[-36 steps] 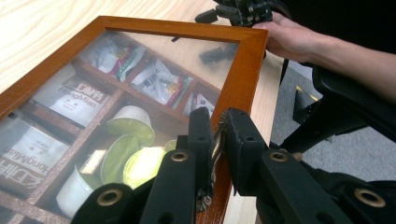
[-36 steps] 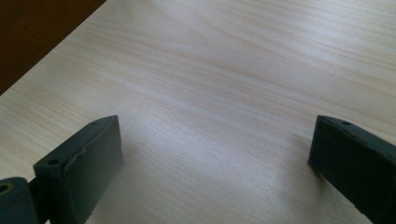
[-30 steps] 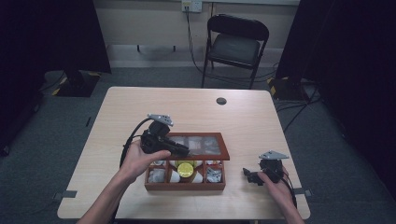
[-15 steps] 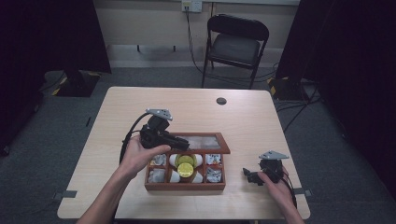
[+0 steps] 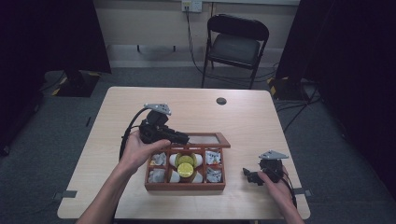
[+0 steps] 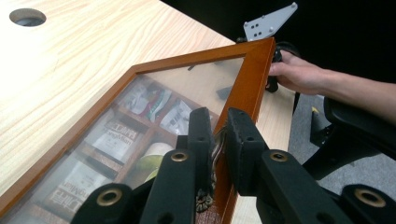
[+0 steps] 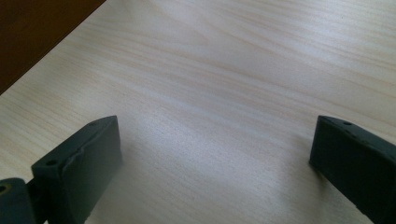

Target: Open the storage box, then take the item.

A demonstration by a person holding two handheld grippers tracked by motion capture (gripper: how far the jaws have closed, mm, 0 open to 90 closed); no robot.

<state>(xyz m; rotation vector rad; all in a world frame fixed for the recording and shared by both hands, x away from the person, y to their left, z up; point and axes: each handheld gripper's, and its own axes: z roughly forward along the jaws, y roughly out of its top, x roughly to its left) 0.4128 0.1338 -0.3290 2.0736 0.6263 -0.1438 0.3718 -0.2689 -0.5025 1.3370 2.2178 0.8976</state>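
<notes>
High view: one wooden box is seen near the table's front edge, divided into six compartments, with its single glass-paned lid raised. The lid's frame is clamped between the closed jaws of the left gripper. Several tea sachets are counted through the pane; their print is too blurred to read. The right gripper rests on the table right of the box, jaws wide apart.

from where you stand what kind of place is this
Probably a recording studio or lab, not a home: black curtains hang around a lone table, a folding chair faces the wall, and tape marks lie on grey carpet.
</notes>
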